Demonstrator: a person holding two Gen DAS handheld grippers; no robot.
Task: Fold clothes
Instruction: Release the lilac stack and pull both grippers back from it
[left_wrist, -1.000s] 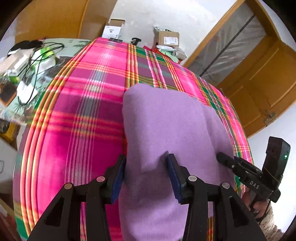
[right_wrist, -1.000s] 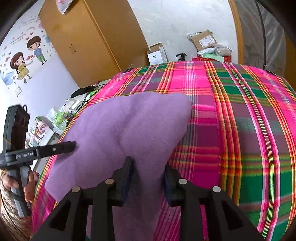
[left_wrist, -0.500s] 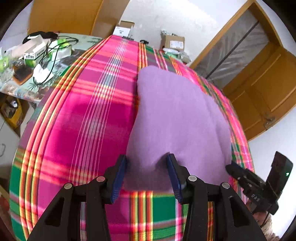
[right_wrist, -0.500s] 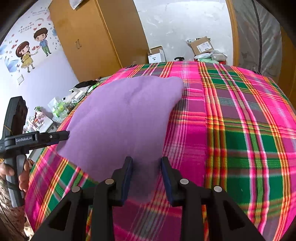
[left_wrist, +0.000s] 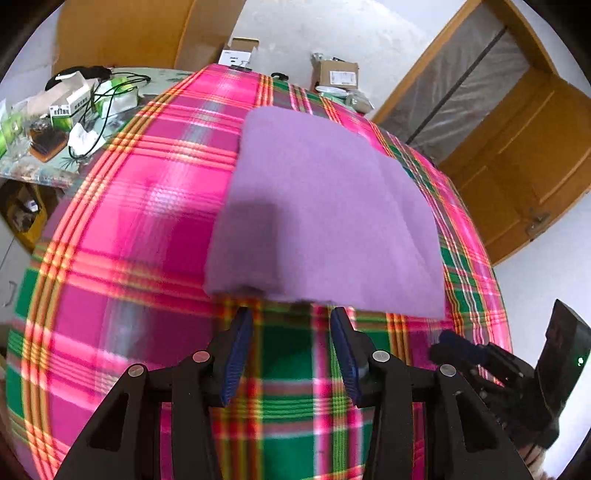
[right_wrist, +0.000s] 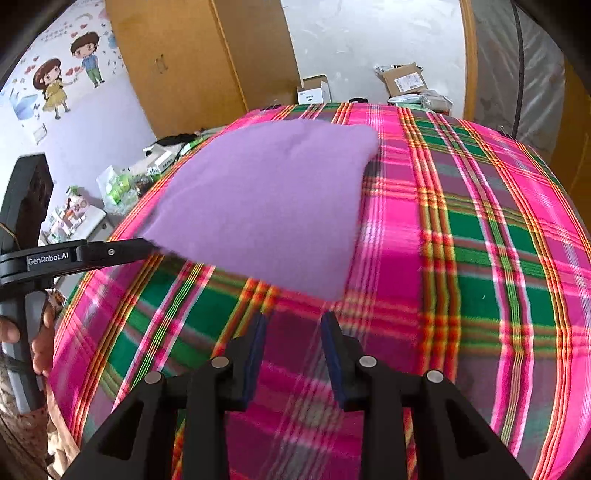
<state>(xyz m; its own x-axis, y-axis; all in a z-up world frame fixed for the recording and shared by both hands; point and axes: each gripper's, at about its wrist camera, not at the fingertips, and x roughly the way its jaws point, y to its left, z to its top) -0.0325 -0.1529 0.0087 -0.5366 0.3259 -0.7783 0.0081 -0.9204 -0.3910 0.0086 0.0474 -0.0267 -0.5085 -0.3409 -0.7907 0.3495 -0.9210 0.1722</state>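
Purple, soft fleece cloth (left_wrist: 325, 221), folded flat on the plaid-covered table (left_wrist: 129, 221), looks light and limp, best pinched at its near corners; just short of it my left gripper (left_wrist: 291, 350), jaws closing slightly, and right gripper (right_wrist: 291, 354) are empty.

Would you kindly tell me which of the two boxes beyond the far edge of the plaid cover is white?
The white box is the left one; the brown cardboard box to its right carries a label.

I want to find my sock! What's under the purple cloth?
The purple cloth lies flat on the pink and green plaid blanket, which shows all around it. Whatever is beneath the cloth itself is covered, so a sock cannot be ruled in or out.
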